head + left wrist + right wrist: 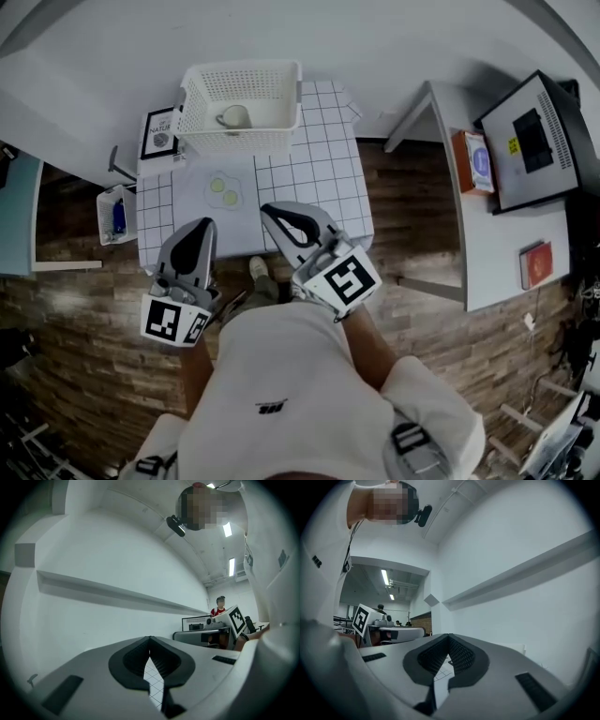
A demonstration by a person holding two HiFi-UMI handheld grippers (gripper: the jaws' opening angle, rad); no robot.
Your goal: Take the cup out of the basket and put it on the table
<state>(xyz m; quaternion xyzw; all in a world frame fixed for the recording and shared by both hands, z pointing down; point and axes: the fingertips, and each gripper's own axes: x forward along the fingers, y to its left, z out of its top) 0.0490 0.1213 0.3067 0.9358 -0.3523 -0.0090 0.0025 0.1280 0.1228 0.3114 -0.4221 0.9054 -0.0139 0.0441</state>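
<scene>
A white cup (234,116) lies in a white lattice basket (281,92) at the far end of a small checked table (319,169). My left gripper (205,224) hangs at the table's near left edge, jaws together with nothing in them. Beside it my right gripper (266,210) reaches over the near edge, also shut and empty. Both point level at the wall, well short of the basket. In the left gripper view the tips (150,639) meet; in the right gripper view the tips (449,636) meet too. Neither gripper view shows the cup.
A mat with two green slices (223,190) lies mid-table. A framed card (159,132) stands left of the basket, a small bin (114,216) hangs at the table's left. A white desk (487,206) with a monitor (536,141) and books stands to the right.
</scene>
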